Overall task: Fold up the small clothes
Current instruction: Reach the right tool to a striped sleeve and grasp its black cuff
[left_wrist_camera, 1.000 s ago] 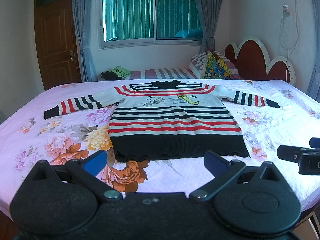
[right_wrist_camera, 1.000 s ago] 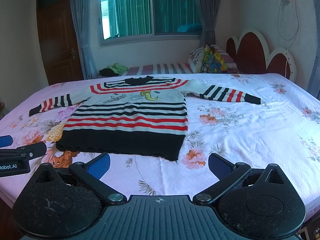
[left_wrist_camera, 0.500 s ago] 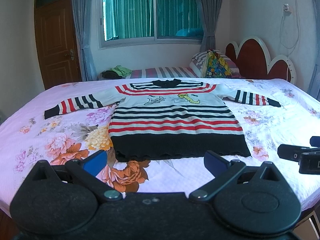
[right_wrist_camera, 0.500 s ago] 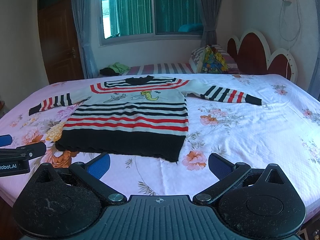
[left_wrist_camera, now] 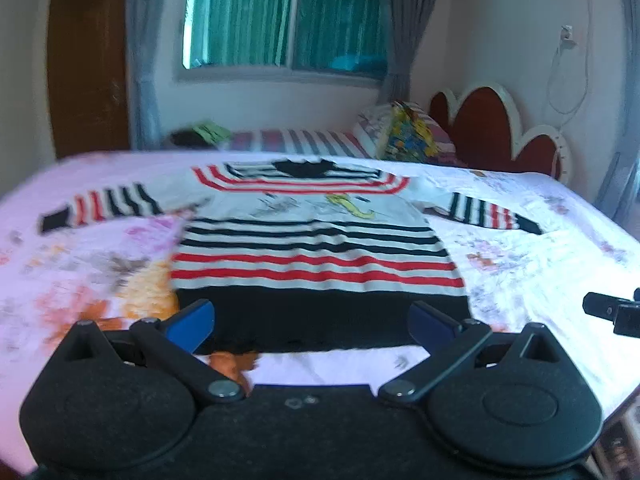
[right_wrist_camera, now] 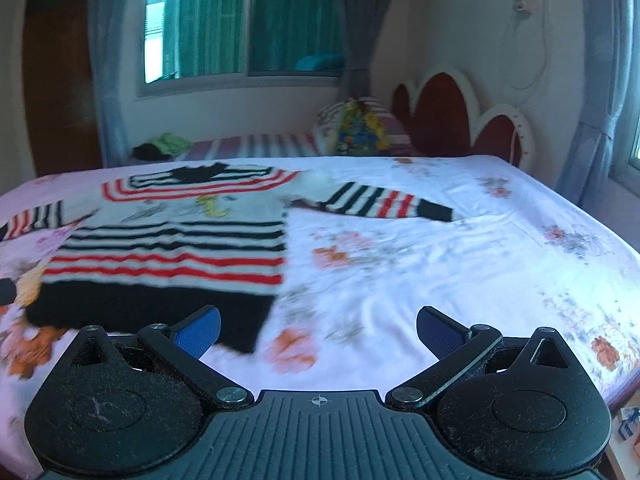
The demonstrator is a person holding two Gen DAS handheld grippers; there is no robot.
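Note:
A small striped sweater [left_wrist_camera: 316, 248] in white, red and black lies flat on the bed, sleeves spread to both sides. My left gripper [left_wrist_camera: 312, 322] is open and empty, hovering over the black hem. The sweater also shows in the right wrist view [right_wrist_camera: 172, 248], to the left. My right gripper [right_wrist_camera: 318, 330] is open and empty, just past the hem's right corner, over the floral sheet [right_wrist_camera: 440, 272]. The right gripper's tip shows at the right edge of the left wrist view [left_wrist_camera: 612, 312]. Both views are blurred.
The bed has a red and white headboard [left_wrist_camera: 500, 136] at the far right. A colourful bag [left_wrist_camera: 404, 136] and pillows lie near it. A second striped bed with a clothes pile [left_wrist_camera: 200, 136] stands under the window. A brown door [left_wrist_camera: 84, 64] is at the left.
Both grippers have moved forward and lower towards the sweater's hem; the sweater looks larger and the views are now blurred. Both jaws stay open.

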